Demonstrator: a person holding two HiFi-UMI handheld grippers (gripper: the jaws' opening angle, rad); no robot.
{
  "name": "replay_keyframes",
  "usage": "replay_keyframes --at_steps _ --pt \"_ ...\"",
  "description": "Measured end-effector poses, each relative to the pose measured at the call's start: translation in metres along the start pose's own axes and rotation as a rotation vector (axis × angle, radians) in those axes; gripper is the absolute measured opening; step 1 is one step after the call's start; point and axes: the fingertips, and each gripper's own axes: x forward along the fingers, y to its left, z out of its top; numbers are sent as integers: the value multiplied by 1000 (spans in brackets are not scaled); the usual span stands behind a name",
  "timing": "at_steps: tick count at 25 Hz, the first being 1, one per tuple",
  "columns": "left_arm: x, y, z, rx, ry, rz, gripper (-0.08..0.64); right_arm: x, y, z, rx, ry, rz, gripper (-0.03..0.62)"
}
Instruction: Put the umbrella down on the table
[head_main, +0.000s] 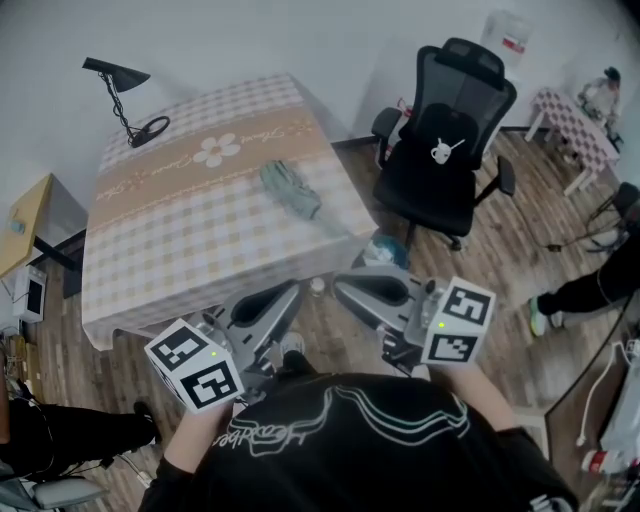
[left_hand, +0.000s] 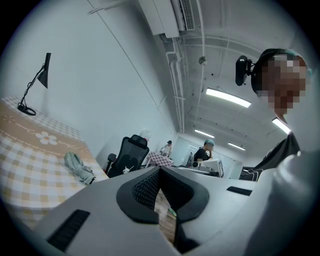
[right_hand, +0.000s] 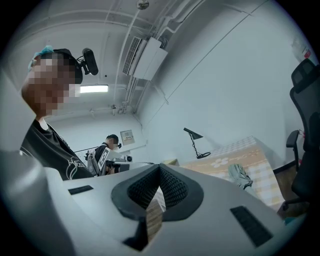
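Folded grey-green umbrella (head_main: 291, 190) lies on the checked tabletop (head_main: 180, 250) beside the flower print, script there too blurred to read. Left tool (head_main: 288, 293) and right tool (head_main: 345, 285) hover short of it, both pressed together, empty.

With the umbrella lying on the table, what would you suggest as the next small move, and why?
I would probably just lower both grippers to rest and touch nothing. The folded umbrella lies flat on the checked table, and the left gripper and right gripper are both shut, empty and apart from it, so the placing looks done.
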Motion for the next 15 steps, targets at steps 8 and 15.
replay_keyframes --at_steps 8,15 --pt "-28 -12 15 51 14 8 -3 11 31 9 -31 -15 5 11" --pt "16 -21 6 81 24 47 -3 -23 3 10 -35 -4 38 11"
